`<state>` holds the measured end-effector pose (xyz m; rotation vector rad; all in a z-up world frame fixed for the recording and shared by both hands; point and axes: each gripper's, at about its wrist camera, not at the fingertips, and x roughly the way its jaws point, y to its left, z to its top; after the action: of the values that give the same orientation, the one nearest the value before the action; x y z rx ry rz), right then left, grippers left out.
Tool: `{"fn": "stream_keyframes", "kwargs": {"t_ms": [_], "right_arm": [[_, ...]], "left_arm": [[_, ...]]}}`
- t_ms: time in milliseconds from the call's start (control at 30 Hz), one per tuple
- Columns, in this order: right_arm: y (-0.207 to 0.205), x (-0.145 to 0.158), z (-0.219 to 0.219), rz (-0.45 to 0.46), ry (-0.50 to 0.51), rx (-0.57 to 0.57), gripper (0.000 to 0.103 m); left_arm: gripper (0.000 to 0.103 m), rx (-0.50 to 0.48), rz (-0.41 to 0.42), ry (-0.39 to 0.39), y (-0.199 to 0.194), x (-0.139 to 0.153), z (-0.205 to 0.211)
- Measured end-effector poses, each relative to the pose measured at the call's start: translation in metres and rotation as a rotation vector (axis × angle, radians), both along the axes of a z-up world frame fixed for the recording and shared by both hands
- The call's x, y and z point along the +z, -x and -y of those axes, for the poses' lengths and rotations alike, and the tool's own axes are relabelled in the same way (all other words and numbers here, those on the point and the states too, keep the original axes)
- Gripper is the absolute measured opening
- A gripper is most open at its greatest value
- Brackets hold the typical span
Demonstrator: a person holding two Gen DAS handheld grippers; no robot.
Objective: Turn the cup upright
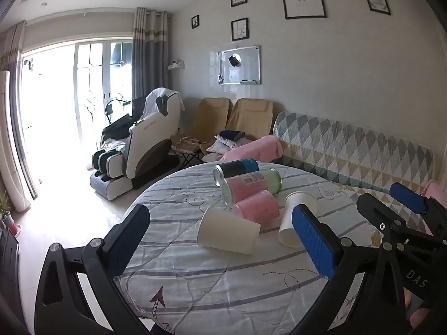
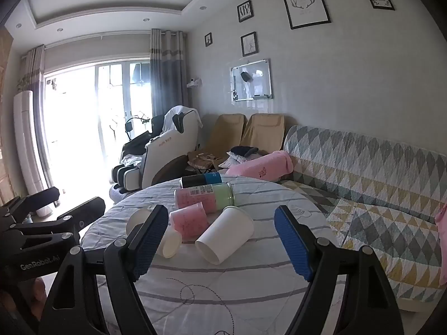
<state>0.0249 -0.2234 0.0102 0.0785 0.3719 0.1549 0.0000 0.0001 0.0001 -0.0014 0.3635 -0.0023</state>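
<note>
Here, both my grippers hover above the near edge of a round table [image 1: 195, 279] covered in a striped quilted cloth. My left gripper [image 1: 223, 240] has its jaws spread wide, nothing between them; my right gripper [image 2: 223, 247] is the same, jaws apart and empty. Two white paper cups lie on their sides in the middle of the table. The left cup [image 1: 227, 233] has its mouth turned toward me and to the left; the right cup [image 2: 225, 234] lies just beside it, mouth toward me, partly behind my left gripper's blue pad in the left wrist view. Touching them from behind is a pink cup [image 1: 257, 208], also on its side. Behind that lie a pink-and-green jar [image 1: 251, 185] and a dark can [image 1: 236, 169] with a blue end. A patterned sofa [image 2: 377, 173] runs along the wall to the right.
</note>
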Motion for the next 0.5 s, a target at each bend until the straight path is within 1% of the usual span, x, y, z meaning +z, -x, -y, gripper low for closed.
{"fn": "stream_keyframes", "kwargs": {"t_ms": [300,333,433,467,500], "right_arm": [[-0.006,-0.002,0.001,-0.003,0.011,-0.005,0.080],[0.000,-0.002,-0.004,-0.001,0.009,0.006,0.080],[0.000,-0.002,-0.004,-0.001,0.008,0.008,0.080],[0.000,-0.002,-0.004,-0.001,0.008,0.008,0.080],[-0.001,-0.002,-0.004,-0.001,0.008,0.008,0.080]], "left_arm": [[0.103,0.001,-0.008,-0.011,-0.001,-0.002,0.001],[0.103,0.000,-0.012,-0.009,-0.001,-0.002,0.001],[0.103,-0.001,-0.011,-0.005,0.000,-0.002,0.001],[0.103,-0.001,-0.014,-0.006,-0.005,-0.010,-0.002],[0.103,-0.001,-0.015,-0.005,-0.005,-0.010,-0.002]]}}
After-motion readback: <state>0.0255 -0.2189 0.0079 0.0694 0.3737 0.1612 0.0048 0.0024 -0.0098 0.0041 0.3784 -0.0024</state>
